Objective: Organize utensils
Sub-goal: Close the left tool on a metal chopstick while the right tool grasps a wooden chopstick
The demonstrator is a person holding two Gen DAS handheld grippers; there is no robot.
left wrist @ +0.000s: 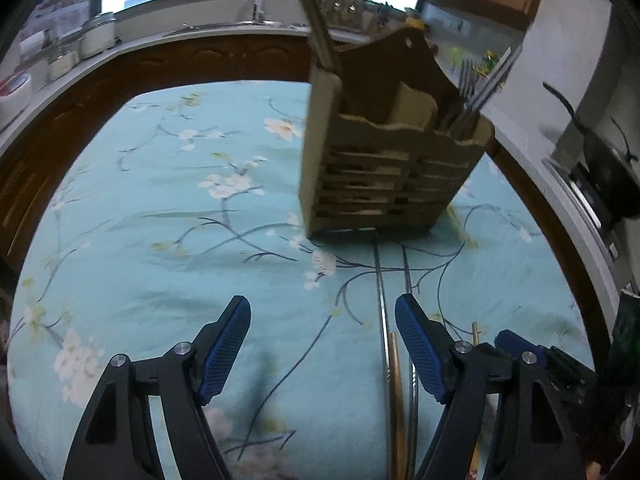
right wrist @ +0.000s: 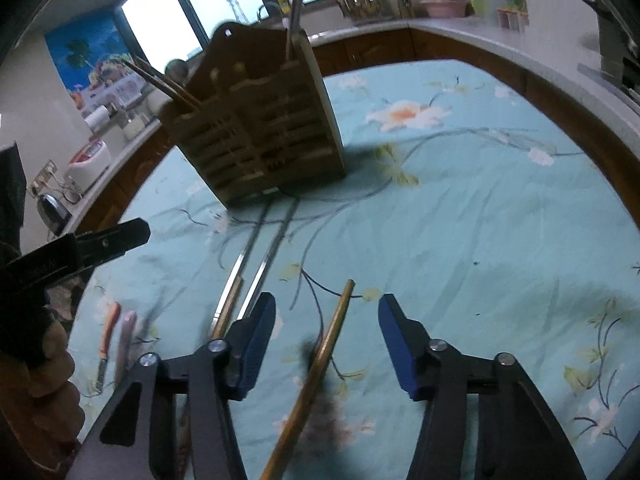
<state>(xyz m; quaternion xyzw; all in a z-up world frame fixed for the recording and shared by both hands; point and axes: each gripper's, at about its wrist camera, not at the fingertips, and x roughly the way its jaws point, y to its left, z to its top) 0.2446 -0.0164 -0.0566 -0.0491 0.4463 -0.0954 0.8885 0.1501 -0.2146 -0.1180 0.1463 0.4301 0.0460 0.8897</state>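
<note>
A wooden utensil caddy (left wrist: 384, 160) stands on the floral cloth; it also shows in the right wrist view (right wrist: 264, 128). Forks (left wrist: 470, 84) and chopsticks (left wrist: 320, 28) stick out of it. My left gripper (left wrist: 322, 344) is open and empty above the cloth. Two steel chopsticks (left wrist: 382, 300) lie in front of the caddy, by its right finger. My right gripper (right wrist: 326, 344) is open, low over the cloth, with a golden chopstick (right wrist: 320, 360) lying between its fingers. Steel chopsticks (right wrist: 256, 256) and another golden one (right wrist: 230, 308) lie to its left.
The table has a teal floral cloth (left wrist: 180, 208) and a brown wooden rim (left wrist: 80, 92). A small orange-handled knife (right wrist: 107, 340) and a pale utensil (right wrist: 125, 340) lie at the left. The left gripper's body (right wrist: 80, 252) shows at the left. Counters with jars and appliances surround the table.
</note>
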